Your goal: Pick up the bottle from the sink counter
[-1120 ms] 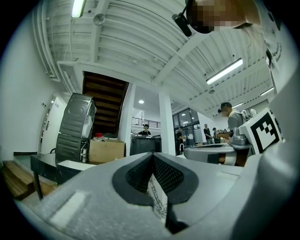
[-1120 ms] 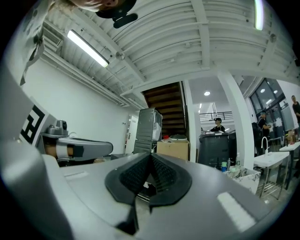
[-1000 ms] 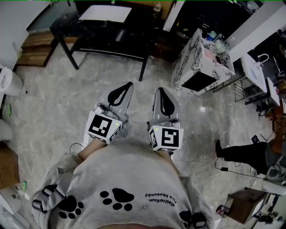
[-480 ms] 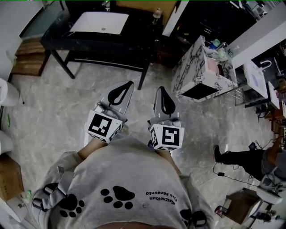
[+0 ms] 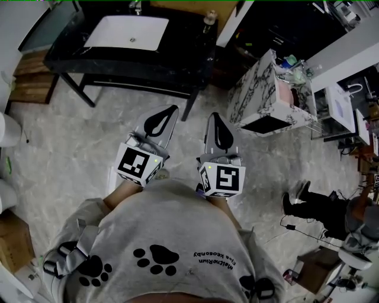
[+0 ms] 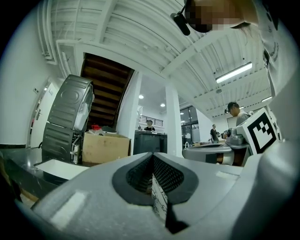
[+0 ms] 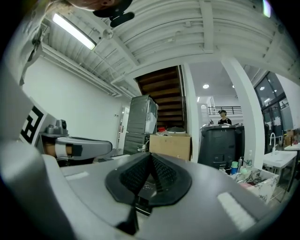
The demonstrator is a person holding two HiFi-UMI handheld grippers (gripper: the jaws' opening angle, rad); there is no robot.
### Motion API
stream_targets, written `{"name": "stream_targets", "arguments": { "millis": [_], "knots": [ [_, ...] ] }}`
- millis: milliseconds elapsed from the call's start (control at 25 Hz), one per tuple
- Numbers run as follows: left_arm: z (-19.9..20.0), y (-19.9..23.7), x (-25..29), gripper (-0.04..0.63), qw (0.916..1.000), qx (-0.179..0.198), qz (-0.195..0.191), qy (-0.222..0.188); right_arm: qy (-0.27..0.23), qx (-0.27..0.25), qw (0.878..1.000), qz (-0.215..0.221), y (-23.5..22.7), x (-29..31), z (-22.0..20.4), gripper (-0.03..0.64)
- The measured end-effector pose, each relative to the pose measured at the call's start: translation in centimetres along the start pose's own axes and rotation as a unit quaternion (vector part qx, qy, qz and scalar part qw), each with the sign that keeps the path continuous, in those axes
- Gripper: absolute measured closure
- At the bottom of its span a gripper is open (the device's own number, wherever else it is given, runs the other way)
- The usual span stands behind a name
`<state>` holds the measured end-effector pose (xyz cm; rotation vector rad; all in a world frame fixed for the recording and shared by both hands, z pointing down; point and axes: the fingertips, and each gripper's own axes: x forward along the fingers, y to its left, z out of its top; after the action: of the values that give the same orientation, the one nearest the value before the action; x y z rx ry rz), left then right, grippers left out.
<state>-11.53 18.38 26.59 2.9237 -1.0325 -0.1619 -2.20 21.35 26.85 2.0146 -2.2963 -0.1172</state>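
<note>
We hold the left tongs [image 5: 170,110] and right tongs [image 5: 212,116] clenched, empty.
The bottle [image 5: 209,16] stands at the dark desk's [image 5: 185,39] far right corner, beside the white sink [image 5: 127,31], well apart from both.

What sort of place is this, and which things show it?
Probably an indoor workshop or test space, not a home: a free-standing sink counter with white basin, a marbled cabinet, and cables across the floor.

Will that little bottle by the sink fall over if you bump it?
Probably, yes. The bottle stands upright and looks narrow, so a bump could tip it. It looks small, so likely light. The dark counter looks smooth, so it might slide.
</note>
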Motion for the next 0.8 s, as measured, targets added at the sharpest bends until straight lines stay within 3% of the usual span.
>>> {"name": "stream_targets", "arguments": {
  "millis": [800],
  "knots": [
    [-0.4, 1.4, 0.0, 0.595, 0.9998, -0.003, -0.017, -0.009, -0.011, -0.023, 1.0, -0.012, 1.1, 1.2, 0.8, 0.615]
  ]
}}
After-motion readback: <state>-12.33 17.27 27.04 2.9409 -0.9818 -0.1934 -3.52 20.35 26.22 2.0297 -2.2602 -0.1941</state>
